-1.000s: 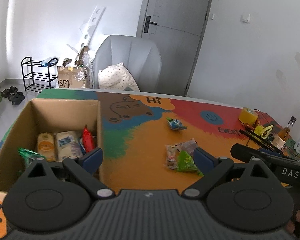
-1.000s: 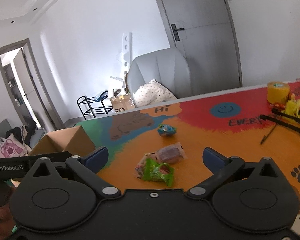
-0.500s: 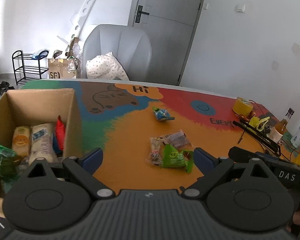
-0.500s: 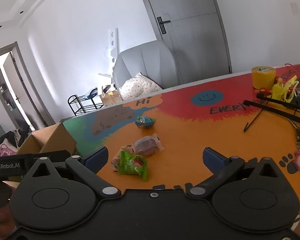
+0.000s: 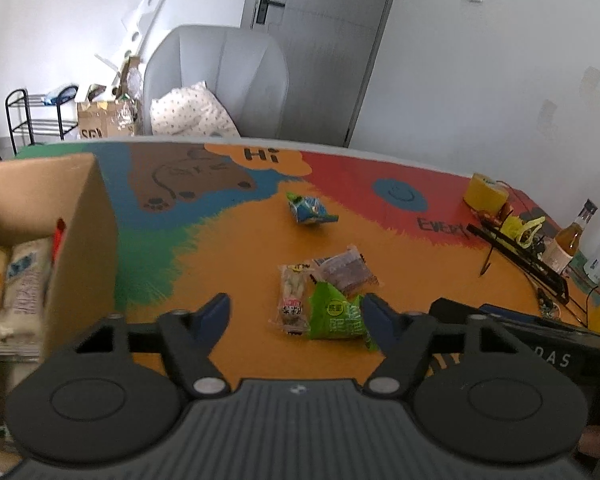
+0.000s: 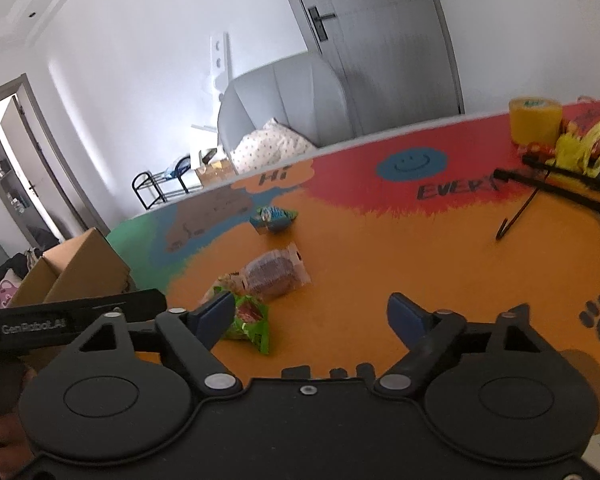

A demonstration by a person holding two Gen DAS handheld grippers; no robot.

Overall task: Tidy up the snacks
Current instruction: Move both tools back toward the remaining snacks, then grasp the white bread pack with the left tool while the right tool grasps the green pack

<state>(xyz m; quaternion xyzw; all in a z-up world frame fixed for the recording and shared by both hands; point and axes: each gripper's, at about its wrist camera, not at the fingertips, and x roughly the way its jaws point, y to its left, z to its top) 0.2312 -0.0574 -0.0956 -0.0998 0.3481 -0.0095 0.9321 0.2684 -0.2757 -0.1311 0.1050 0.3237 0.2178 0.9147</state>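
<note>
Painted orange/red table [image 5: 228, 240] w/ snack packets [image 5: 324, 300], grey chair [image 5: 220, 80] behind; both tongs unclenched, jaws just narrowing, holding nothing.

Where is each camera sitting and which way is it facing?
Left wrist: on the left gripper, looking down across the table at the green packet, cardboard box at left; fingertip at lower right.
Right wrist: on the right gripper, facing the same table; hand at lower left.
Shared: green packet, blue packet, yellow tape roll.
</note>
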